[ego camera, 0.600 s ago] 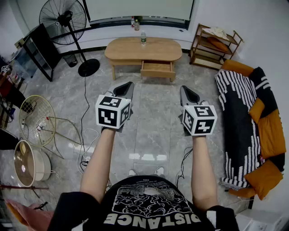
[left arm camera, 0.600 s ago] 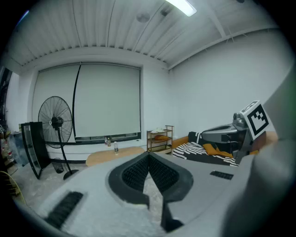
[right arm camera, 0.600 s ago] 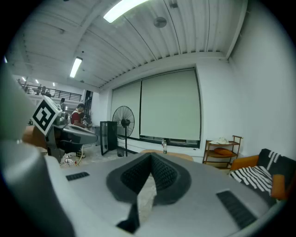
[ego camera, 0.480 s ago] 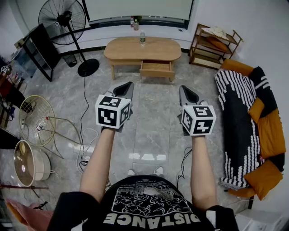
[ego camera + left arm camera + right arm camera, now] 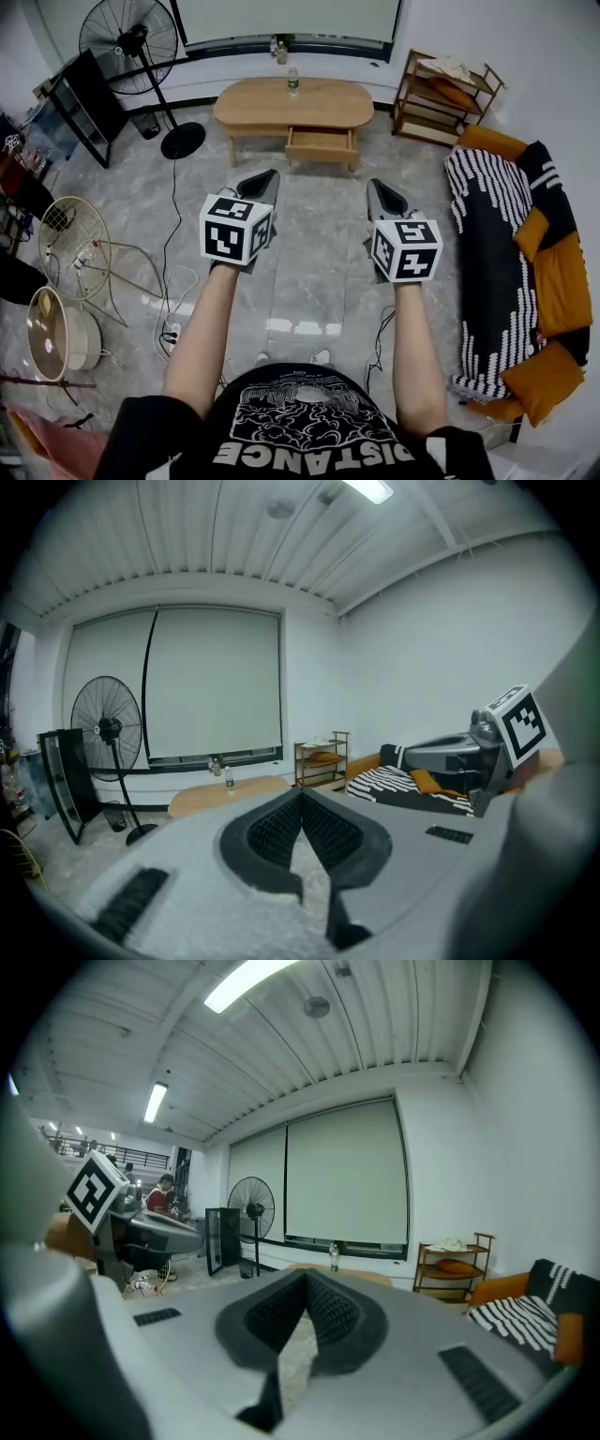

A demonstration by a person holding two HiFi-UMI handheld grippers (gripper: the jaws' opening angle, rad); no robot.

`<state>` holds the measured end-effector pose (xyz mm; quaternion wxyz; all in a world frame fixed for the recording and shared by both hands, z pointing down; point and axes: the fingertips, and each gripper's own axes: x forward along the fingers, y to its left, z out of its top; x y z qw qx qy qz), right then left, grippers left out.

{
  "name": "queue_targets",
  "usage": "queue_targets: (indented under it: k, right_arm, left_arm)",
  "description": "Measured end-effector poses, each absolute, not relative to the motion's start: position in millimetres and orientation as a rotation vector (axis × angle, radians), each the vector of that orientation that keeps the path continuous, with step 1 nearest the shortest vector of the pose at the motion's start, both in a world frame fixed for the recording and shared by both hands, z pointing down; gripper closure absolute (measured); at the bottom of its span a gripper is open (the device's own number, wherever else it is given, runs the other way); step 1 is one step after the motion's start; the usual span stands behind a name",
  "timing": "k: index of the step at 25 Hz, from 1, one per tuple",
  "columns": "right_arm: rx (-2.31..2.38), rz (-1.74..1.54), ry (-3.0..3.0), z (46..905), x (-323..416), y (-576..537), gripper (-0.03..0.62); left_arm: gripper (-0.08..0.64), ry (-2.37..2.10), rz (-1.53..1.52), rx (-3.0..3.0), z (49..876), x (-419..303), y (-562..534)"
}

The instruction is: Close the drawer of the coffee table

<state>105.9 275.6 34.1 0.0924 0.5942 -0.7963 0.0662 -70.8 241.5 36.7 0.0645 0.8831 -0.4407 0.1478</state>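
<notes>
We are on the approach: the drawer (image 5: 322, 144) stands pulled out of the coffee table (image 5: 292, 101) at twelve o'clock, well apart from us. Next we must close in and push its front. The left gripper (image 5: 268, 178) and right gripper (image 5: 374, 187) point forward, tipped slightly down, both clenched on nothing.

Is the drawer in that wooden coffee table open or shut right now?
Open. In the head view, the drawer juts out from the front of the coffee table, well past the edge of the tabletop.
</notes>
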Motion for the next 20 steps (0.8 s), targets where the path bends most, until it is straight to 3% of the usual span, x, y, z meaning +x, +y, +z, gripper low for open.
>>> queue_targets:
  k: [7, 20]
  right_arm:
    - [1.734, 0.199, -2.381, 41, 126, 272, 0.567]
    - [1.677, 0.232, -2.426, 53, 135, 246, 0.454]
  left_arm:
    - [0.557, -1.344, 0.446, 2.660, 39, -45, 239]
    - [0.557, -1.352, 0.456, 2.639, 50, -27, 216]
